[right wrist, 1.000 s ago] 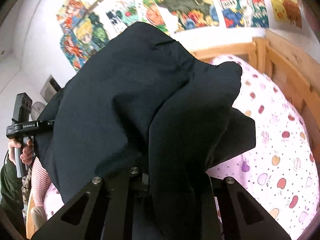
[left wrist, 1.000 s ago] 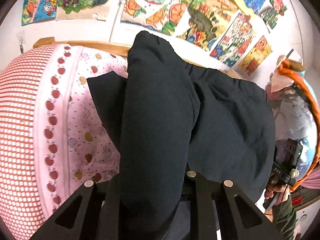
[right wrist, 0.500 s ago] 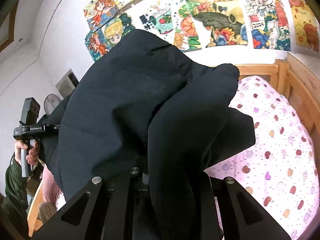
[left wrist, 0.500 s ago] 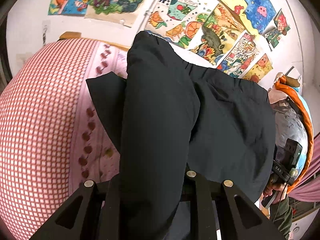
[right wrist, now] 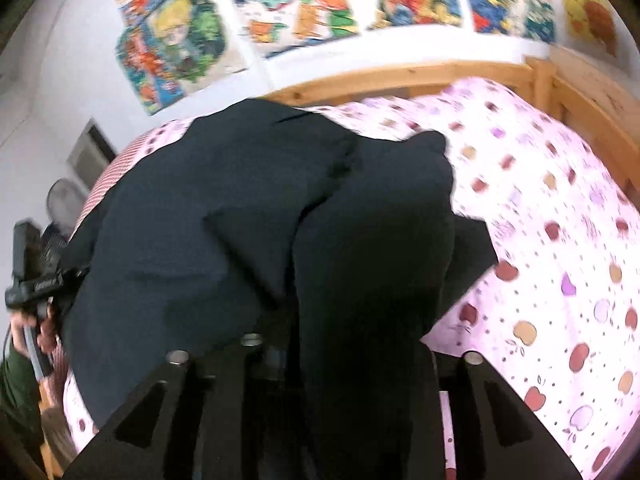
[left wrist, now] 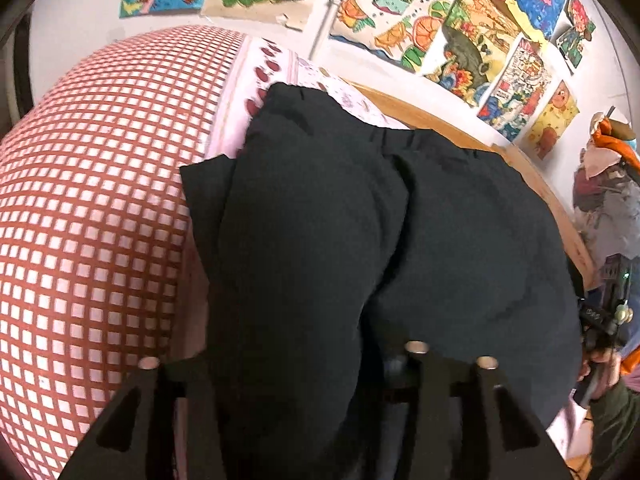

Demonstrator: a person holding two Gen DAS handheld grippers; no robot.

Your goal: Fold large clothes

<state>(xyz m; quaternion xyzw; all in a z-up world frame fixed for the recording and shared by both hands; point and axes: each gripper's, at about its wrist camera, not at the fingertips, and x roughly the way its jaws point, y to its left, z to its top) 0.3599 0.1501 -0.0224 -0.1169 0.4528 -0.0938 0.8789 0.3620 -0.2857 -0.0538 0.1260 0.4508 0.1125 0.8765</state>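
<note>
A large dark navy garment [left wrist: 360, 240] hangs between my two grippers over the bed and drapes over both sets of fingers. My left gripper [left wrist: 320, 364] is shut on the garment's edge; the cloth hides its fingertips. In the right wrist view the same garment [right wrist: 260, 220] fills the middle, and my right gripper [right wrist: 320, 356] is shut on it too. The right gripper also shows at the far right of the left wrist view [left wrist: 600, 316]. The left gripper shows at the far left of the right wrist view [right wrist: 32, 276].
The bed has a pink apple-print sheet [right wrist: 560, 240] and a red-and-white checked cover [left wrist: 100, 200]. A wooden bed frame [right wrist: 580, 92] runs along the back and right. Colourful posters [left wrist: 460, 32] cover the wall. A hanging orange-trimmed bag [left wrist: 608, 184] is at right.
Both grippers have tilted down toward the bed with the garment in them. More of the sheet and checked cover now shows, and less of the wall. Both grips are unchanged.
</note>
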